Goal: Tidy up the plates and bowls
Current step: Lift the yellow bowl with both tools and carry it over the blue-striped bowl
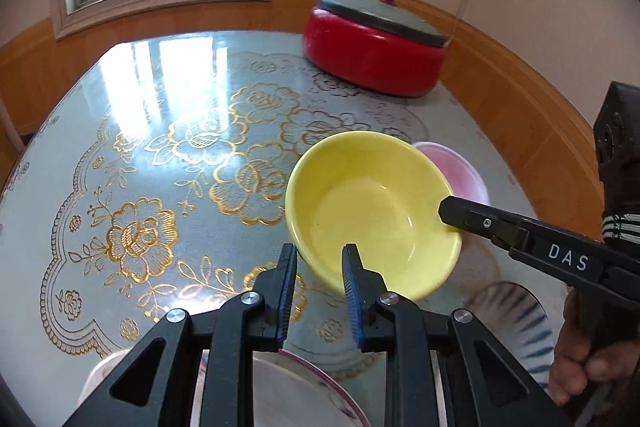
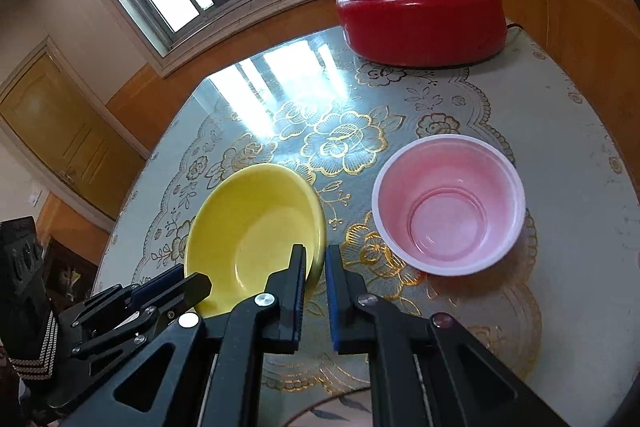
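Note:
A yellow bowl [image 1: 372,203] is tilted and lifted off the table, also in the right wrist view [image 2: 248,235]. My right gripper [image 2: 316,259] is shut on its rim, one finger inside and one outside; it also shows in the left wrist view [image 1: 450,215]. My left gripper [image 1: 320,259] is open, its right finger touching the bowl's near rim, its left finger just outside. A pink plastic bowl [image 2: 448,205] stands on the table to the right, partly hidden behind the yellow bowl in the left wrist view [image 1: 460,171]. A white plate [image 1: 304,395] lies under my left gripper.
A red electric pot [image 2: 420,15] with a dark lid stands at the table's far right corner, also in the left wrist view [image 1: 376,43]. A striped plate [image 1: 512,319] lies at the near right. The table [image 1: 160,131] has a glossy floral cover.

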`<state>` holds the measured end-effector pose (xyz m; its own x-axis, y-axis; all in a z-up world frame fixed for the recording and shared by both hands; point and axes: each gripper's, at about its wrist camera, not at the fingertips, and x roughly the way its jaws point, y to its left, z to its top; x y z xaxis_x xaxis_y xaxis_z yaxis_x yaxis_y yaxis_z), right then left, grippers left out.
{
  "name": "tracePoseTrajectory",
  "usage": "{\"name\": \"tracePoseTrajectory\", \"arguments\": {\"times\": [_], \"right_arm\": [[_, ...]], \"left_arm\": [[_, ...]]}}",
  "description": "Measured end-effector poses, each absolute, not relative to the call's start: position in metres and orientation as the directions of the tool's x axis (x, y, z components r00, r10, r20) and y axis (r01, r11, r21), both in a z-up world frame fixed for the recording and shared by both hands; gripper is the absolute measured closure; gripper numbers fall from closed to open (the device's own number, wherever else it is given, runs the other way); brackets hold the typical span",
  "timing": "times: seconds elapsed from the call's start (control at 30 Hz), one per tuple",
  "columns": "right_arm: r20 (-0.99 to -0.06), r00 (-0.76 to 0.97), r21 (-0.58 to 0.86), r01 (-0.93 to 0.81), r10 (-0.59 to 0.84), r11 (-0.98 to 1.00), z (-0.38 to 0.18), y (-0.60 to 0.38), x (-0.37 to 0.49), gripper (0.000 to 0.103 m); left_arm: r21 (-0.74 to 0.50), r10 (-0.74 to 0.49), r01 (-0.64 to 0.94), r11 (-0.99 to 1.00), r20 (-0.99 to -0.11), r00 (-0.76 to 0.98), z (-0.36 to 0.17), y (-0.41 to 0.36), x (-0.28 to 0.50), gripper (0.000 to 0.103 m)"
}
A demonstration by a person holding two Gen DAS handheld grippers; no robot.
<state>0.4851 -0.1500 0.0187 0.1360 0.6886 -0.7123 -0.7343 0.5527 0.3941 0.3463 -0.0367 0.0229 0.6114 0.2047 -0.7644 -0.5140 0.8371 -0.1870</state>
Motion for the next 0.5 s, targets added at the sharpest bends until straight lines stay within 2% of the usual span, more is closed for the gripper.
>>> {"name": "tracePoseTrajectory", "arguments": {"times": [0.3, 0.5], "right_arm": [[-0.694, 0.190, 0.389, -0.712, 0.694, 0.585, 0.029, -0.232, 0.466, 0.094], [-0.716, 0.207, 0.380, -0.686, 0.667, 0.621, 0.021, -0.278, 0.449, 0.094]], "left_arm": [[-0.195, 0.094, -0.347, 0.917, -0.741, 0.665, 0.036, -0.100, 0.330, 0.080], [-0.216, -0.005, -0.239, 0.947, -0.751, 0.660, 0.028, -0.135, 0.323, 0.080]]}}
